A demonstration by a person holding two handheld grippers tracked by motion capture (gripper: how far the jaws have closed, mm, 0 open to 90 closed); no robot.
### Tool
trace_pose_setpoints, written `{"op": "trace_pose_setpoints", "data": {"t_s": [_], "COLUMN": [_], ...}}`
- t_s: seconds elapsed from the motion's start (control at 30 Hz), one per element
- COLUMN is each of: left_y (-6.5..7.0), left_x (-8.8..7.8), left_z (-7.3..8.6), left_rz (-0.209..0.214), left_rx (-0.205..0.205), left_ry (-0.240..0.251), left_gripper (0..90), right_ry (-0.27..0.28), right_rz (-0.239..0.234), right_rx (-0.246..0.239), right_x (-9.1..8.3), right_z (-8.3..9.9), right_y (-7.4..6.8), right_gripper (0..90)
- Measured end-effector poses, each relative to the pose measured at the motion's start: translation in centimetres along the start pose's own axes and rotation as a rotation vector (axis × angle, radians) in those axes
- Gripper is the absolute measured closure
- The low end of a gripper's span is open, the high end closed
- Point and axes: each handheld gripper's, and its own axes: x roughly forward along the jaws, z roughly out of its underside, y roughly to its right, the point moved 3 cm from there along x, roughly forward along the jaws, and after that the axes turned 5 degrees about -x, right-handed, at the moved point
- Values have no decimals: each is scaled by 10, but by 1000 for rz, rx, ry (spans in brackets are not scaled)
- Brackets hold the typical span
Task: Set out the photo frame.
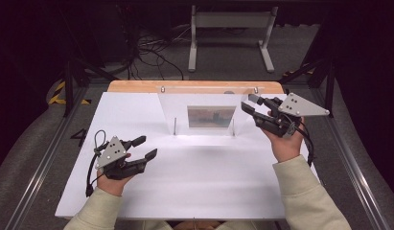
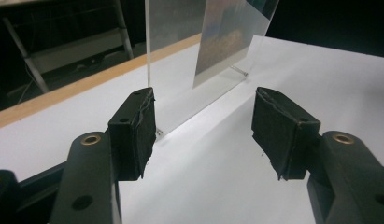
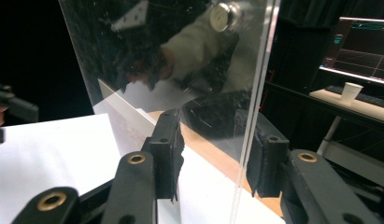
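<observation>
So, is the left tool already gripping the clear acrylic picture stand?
No, the left tool hangs open over the white table, well apart from the clear acrylic picture stand.

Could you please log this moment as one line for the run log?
scene: clear acrylic frame upright on white table | right gripper: open, straddling frame's edge | left gripper: open, apart from frame

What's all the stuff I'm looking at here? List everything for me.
acrylic panel: one, clear, standing upright at the table's far middle
picture: one, muted colours, inside the panel
table: one, white top, wooden far edge
frame stand: one, pale grey, on the floor beyond the table
paper cup: one, white, on a side desk
left gripper: one, black, open, near left of table
right gripper: one, black, jaws astride the panel's right edge
sleeves: two, cream
</observation>
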Motion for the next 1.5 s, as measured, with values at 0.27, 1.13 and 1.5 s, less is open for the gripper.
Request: {"op": "trace_pose_setpoints", "data": {"t_s": [0.27,1.13,1.5], "left_y": [-6,-10,-11], "left_x": [2,1,-1], "left_z": [10,16,18], "left_rz": [-1,-1,-7], "left_rx": [-17,-35,-37], "left_ry": [-35,-53,-63], "left_gripper": [393,385,381], "right_ry": [-19,-115,-166], "right_rz": [33,83,84], "right_rx": [5,57,79], "right_x": [18,63,77], "right_z": [0,1,0], "right_y": [17,62,74], "right_gripper": [581,548,539]}}
